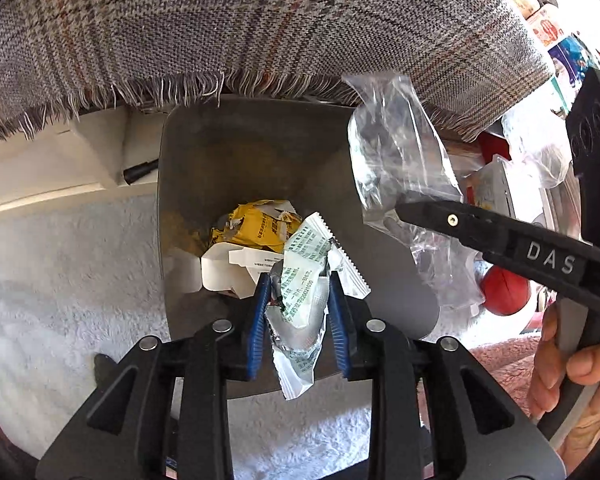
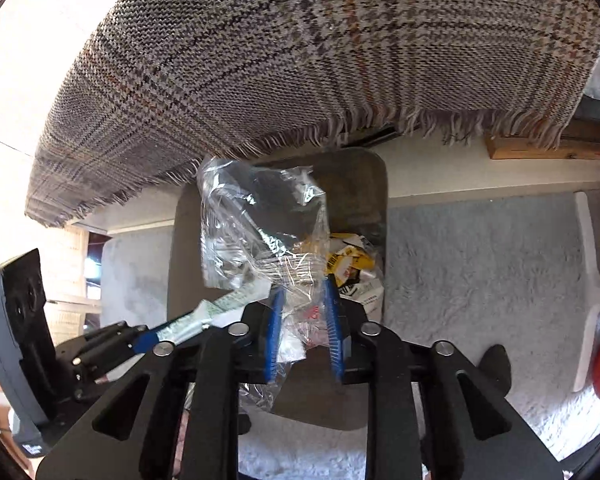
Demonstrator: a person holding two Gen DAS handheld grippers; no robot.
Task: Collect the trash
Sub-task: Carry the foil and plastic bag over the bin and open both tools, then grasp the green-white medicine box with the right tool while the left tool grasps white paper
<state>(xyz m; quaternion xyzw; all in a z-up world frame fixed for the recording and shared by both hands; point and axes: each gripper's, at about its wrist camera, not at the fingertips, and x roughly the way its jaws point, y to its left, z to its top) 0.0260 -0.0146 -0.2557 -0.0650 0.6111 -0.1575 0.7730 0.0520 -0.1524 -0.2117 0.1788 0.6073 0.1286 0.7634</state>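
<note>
A grey bin (image 1: 228,152) stands on the rug below both grippers, with a torn yellow wrapper (image 1: 260,224) and a white carton (image 1: 224,268) at its bottom. My left gripper (image 1: 299,280) hangs over the bin's mouth, its blue pads apart, with a crumpled white-and-green foil wrapper (image 1: 304,264) loose between them. My right gripper (image 2: 304,292) is over the same bin (image 2: 360,184), pads apart, with a clear plastic bag (image 2: 252,220) sagging between them. The left wrist view shows that bag (image 1: 396,152) beside the right gripper's black finger (image 1: 480,228).
A fringed plaid cloth (image 1: 260,20) overhangs the bin's far side. A white fluffy rug (image 1: 60,280) surrounds the bin. To the right lie a red ball (image 1: 504,292) and more plastic packaging. A person's hand (image 1: 572,376) holds the right gripper's handle.
</note>
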